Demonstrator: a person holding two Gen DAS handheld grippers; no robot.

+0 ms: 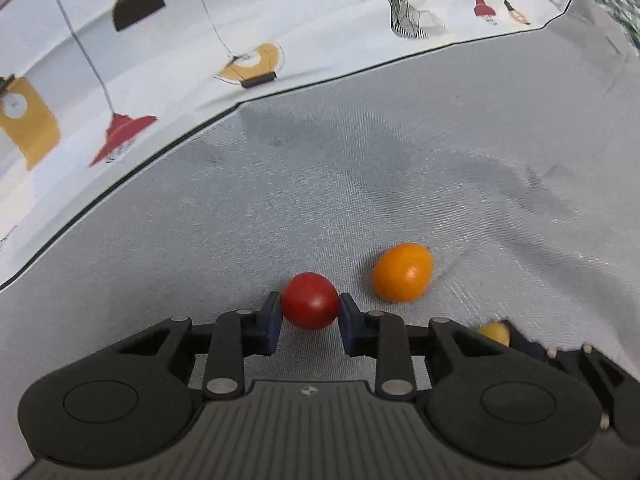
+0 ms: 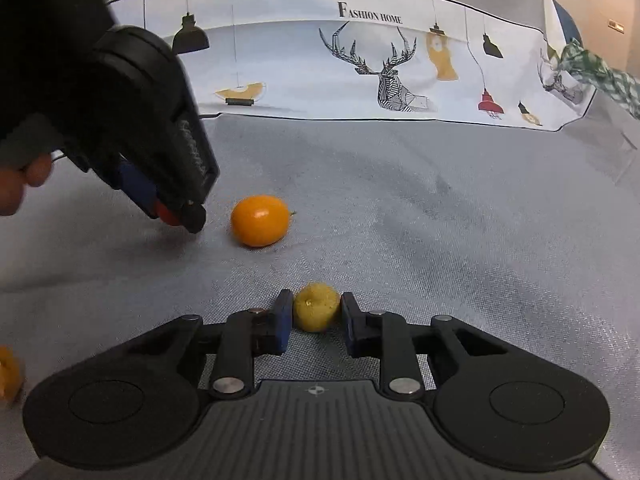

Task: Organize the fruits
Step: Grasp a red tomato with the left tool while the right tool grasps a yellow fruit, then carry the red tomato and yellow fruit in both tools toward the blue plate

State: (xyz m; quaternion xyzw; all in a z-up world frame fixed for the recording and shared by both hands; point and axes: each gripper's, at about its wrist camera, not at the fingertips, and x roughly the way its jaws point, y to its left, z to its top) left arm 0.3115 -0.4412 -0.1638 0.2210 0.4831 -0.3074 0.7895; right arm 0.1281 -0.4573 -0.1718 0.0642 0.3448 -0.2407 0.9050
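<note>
My left gripper (image 1: 310,306) is shut on a small red fruit (image 1: 310,300), low over the grey cloth (image 1: 360,184). An orange fruit (image 1: 402,272) lies on the cloth just right of it. My right gripper (image 2: 312,312) is shut on a small yellow fruit (image 2: 316,306) at cloth level. In the right wrist view the left gripper (image 2: 176,216) is at the left, with a bit of the red fruit (image 2: 166,214) showing, and the orange fruit (image 2: 260,220) sits beside it. The yellow fruit (image 1: 494,332) and the right gripper peek in at the lower right of the left wrist view.
A white cloth printed with lamps and a deer head (image 2: 392,80) lies at the back. A green checked cloth (image 2: 600,76) is at the far right. Another orange fruit (image 2: 8,372) shows at the left edge. A hand (image 2: 24,184) holds the left gripper.
</note>
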